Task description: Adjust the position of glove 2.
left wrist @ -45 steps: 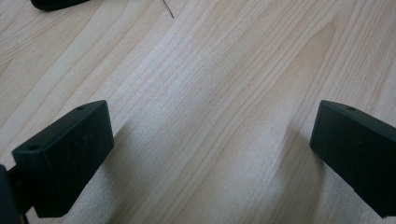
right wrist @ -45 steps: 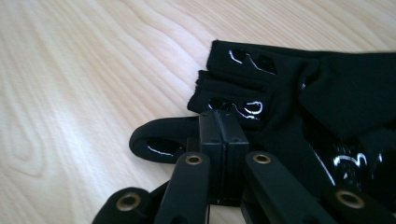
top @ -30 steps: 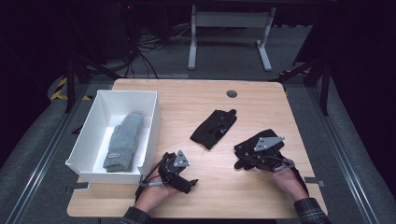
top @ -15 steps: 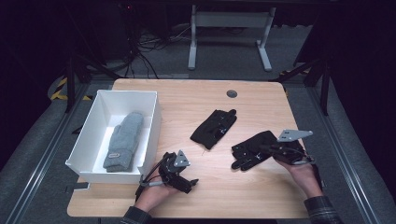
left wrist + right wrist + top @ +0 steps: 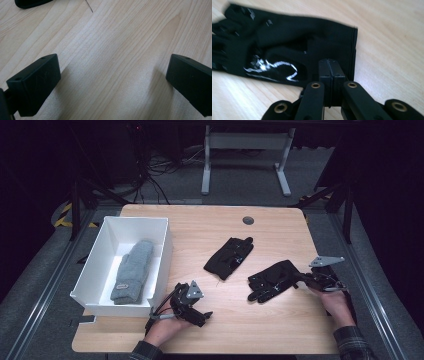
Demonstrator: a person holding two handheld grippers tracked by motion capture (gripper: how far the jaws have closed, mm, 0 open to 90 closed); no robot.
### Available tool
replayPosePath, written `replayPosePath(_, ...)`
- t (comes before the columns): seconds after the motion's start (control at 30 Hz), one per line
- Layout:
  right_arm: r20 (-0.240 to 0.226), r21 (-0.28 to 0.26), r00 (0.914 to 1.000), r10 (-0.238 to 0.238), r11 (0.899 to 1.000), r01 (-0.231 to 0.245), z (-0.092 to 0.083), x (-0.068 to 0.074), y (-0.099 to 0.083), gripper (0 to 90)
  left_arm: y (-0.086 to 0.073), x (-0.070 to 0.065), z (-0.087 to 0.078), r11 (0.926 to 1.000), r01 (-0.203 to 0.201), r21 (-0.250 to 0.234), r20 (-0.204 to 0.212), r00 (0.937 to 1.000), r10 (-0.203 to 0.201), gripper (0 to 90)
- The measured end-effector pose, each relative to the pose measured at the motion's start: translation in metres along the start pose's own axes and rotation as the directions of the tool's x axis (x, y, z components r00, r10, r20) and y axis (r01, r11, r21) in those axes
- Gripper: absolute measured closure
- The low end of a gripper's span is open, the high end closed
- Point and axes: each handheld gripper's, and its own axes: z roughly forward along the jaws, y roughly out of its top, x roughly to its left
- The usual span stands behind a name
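Observation:
A black glove (image 5: 272, 280) with shiny print (image 5: 274, 50) lies flat on the wooden table (image 5: 200, 225), right of centre. My right gripper (image 5: 303, 277) is at its cuff end, jaws pressed together on the cuff fabric (image 5: 329, 62). A second black glove (image 5: 229, 257) lies crumpled nearer the table's middle, and its edge shows at the top of the left gripper view (image 5: 30, 2). My left gripper (image 5: 202, 315) rests low on the table by the front edge, open, with bare wood between its jaws (image 5: 112, 82).
A white box (image 5: 165, 245) stands at the table's left side with a grey mitten (image 5: 132, 270) inside it. A round cable hole (image 5: 248, 220) sits near the far edge. Dark floor, cables and a desk frame lie beyond the table.
My right gripper has moved right, from over the glove to its cuff end, and the glove now lies stretched out flat. The left gripper has stayed put.

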Motion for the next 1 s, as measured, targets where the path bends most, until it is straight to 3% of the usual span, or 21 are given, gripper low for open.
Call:
replayPosePath(0.13,-0.008,0.025,0.9999,-0.008,1.000,0.008,0.000,0.005,-0.003,90.0,0.000,0.000,0.000,1.0000,0.000,0.000,-0.001,1.0000,0.000,0.0)
replayPosePath(0.3,-0.046,0.050,0.9971,-0.060,0.997,0.063,-0.007,0.023,-0.008,90.0,0.000,0.000,0.000,1.0000,0.000,0.000,-0.001,1.0000,0.000,0.0)
replayPosePath(0.43,-0.082,0.051,0.9944,-0.068,0.996,0.072,-0.008,0.032,-0.009,90.0,0.000,0.000,0.000,1.0000,0.000,0.000,-0.001,1.0000,0.000,0.0)
replayPosePath(0.6,-0.153,0.051,0.9818,-0.112,0.991,0.121,-0.009,0.052,-0.010,90.0,0.001,0.000,0.001,1.0000,-0.006,-0.005,-0.001,1.0000,0.006,0.0)
replayPosePath(0.87,-0.267,0.041,0.9419,-0.203,0.974,0.222,-0.005,0.091,-0.005,90.0,0.001,0.000,0.001,1.0000,-0.006,-0.005,-0.001,1.0000,0.006,0.0)
replayPosePath(0.93,-0.319,0.038,0.9210,-0.224,0.968,0.248,0.000,0.103,-0.003,90.0,0.001,0.000,0.001,1.0000,-0.005,-0.004,-0.001,1.0000,0.005,0.0)
replayPosePath(1.0,-0.350,0.032,0.9065,-0.236,0.964,0.263,0.002,0.111,-0.001,90.0,0.001,0.000,0.001,1.0000,-0.006,-0.003,0.000,1.0000,0.006,0.0)
